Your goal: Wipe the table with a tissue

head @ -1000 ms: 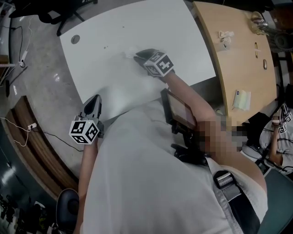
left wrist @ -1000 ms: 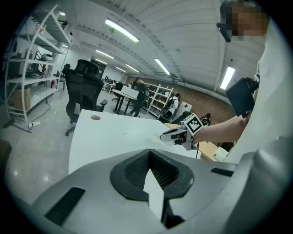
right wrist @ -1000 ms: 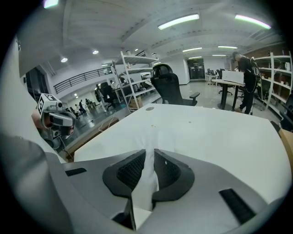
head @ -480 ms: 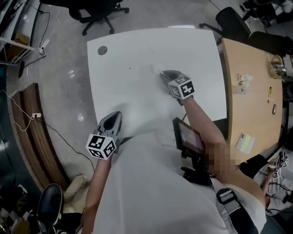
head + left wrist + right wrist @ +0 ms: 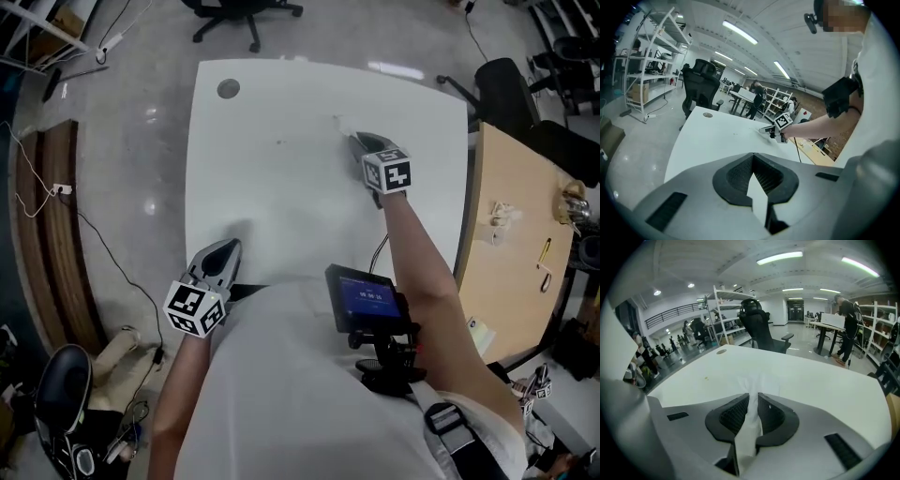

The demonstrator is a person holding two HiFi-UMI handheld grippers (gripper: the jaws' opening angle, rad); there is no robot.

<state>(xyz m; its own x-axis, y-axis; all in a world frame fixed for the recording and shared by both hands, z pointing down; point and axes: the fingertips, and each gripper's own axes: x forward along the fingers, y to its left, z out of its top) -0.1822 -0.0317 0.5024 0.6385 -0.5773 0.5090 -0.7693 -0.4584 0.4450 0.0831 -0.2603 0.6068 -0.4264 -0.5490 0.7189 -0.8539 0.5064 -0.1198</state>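
Where tissue point(image 5: 751, 413) meets white table point(image 5: 272, 187), grey floor point(image 5: 141, 169), black office chair point(image 5: 761, 331)

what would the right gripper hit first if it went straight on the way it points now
Probably the white table: the right gripper tilts down at it, and the tissue pinched in its jaws leads, so the tissue meets the tabletop first.

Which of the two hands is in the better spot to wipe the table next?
The right. The right gripper is clamped on the tissue, which seems to lie on the white table, well in from the edges. The left gripper holds nothing and sits at the table's near edge.
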